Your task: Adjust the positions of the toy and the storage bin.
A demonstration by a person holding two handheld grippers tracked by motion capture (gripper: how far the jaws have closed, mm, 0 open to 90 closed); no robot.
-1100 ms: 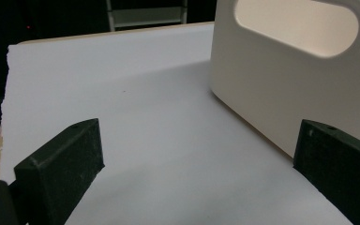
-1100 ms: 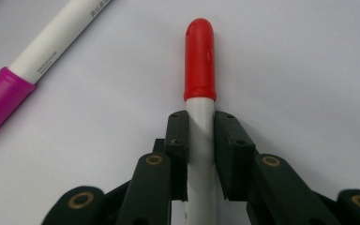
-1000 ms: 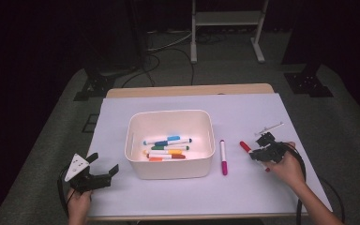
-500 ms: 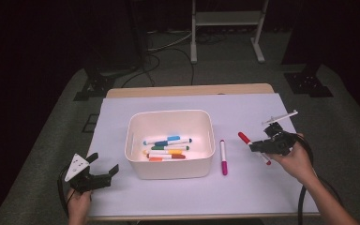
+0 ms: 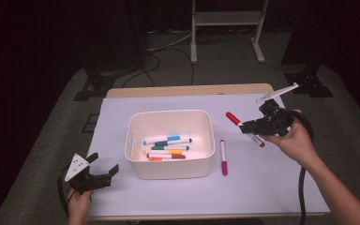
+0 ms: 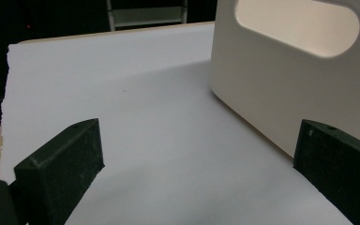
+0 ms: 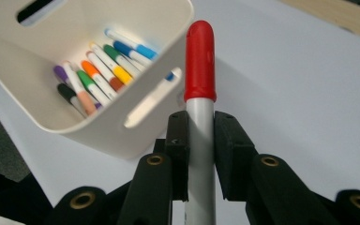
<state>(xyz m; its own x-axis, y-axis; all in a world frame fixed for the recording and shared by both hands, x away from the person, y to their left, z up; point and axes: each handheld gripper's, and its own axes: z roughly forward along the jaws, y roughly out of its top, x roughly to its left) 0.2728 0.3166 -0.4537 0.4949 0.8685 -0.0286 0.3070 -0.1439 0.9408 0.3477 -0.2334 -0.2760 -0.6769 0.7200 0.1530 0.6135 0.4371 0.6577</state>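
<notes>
White paper sheet (image 5: 272,183) covers the wooden tabletop, and on its middle stands the cream plastic bin (image 5: 170,165) with rounded corners and slot handles, holding a loose heap of coloured markers (image 5: 168,148) in blue, green, orange, yellow and purple caps. My left gripper (image 5: 104,172) rests low at the near left corner of the sheet, its two black jaws spread wide with nothing between them; through its own camera the bin's side wall (image 6: 281,89) stands just beyond the jaw on that view's right, apart from it. My right gripper (image 5: 246,126) is held up in the air to the right of the bin, its jaws pinched on the grey barrel of the red-capped marker (image 7: 199,65), whose cap sticks out past the fingertips toward the bin. A magenta-capped white marker (image 5: 223,157) lies flat on the sheet just beside the bin's right wall.
</notes>
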